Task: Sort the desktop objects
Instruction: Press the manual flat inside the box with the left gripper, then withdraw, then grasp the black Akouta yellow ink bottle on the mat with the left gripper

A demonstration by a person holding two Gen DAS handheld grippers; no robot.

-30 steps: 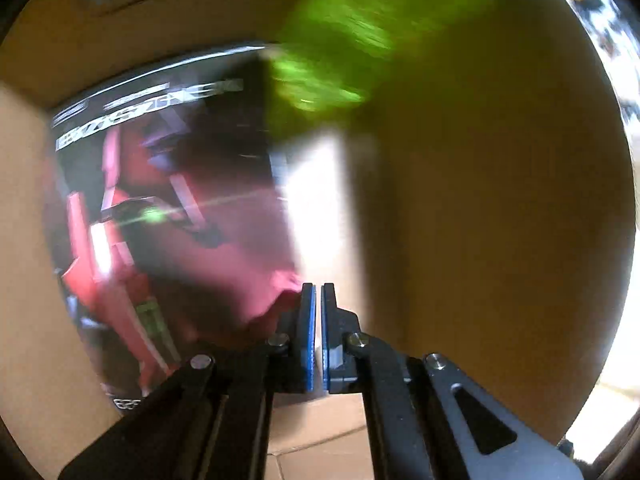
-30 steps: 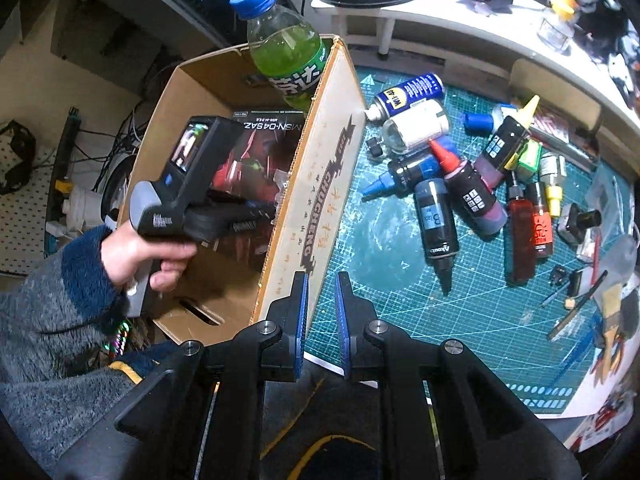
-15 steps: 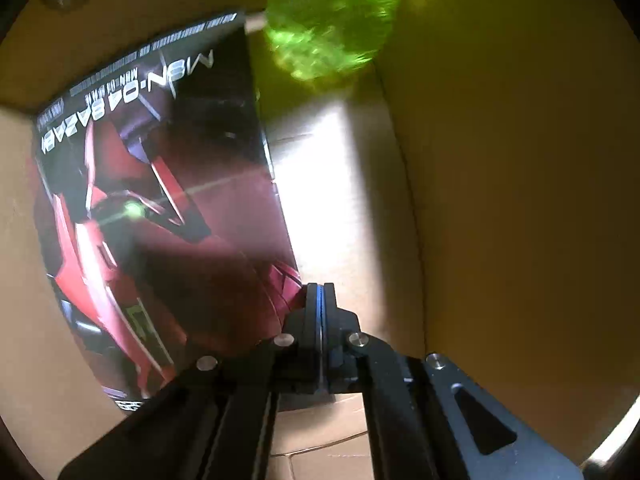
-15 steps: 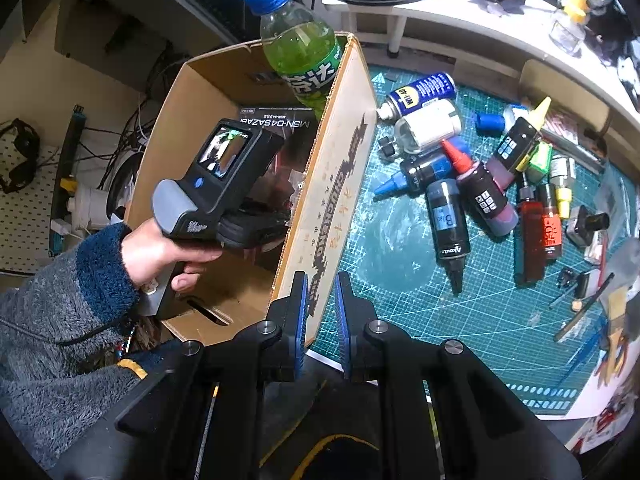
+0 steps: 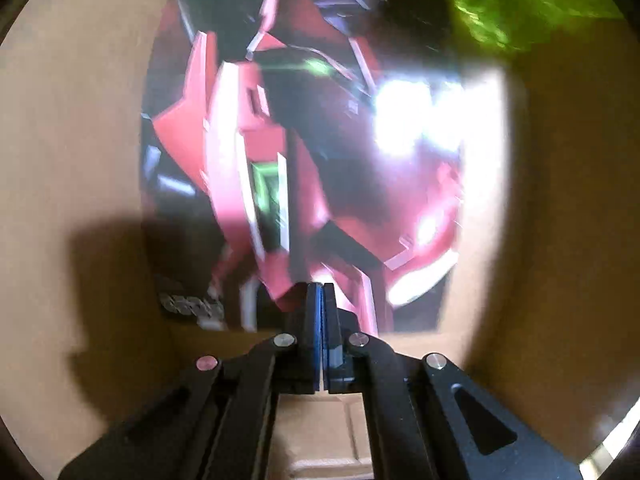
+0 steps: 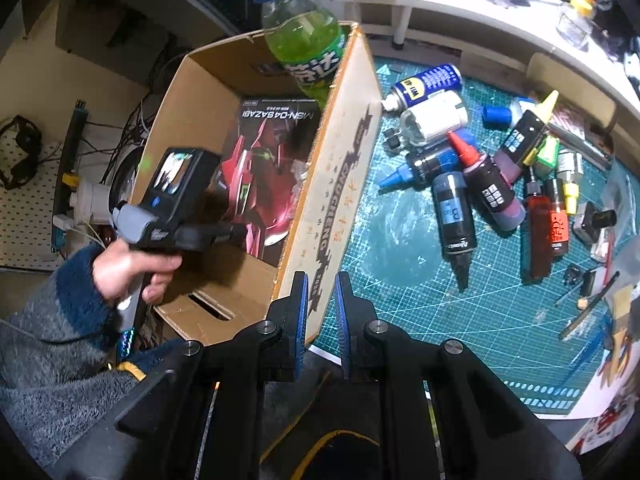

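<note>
Inside cardboard box, glossy black-and-red booklet, blurred glare

Green cutting mat, cardboard box, paint bottles, spray can

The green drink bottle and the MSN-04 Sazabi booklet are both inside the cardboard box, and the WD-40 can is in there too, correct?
Not quite. The right wrist view shows the WD-40 can lying outside on the cutting mat. The green drink bottle and the MSN-04 Sazabi booklet are in the cardboard box.
</note>
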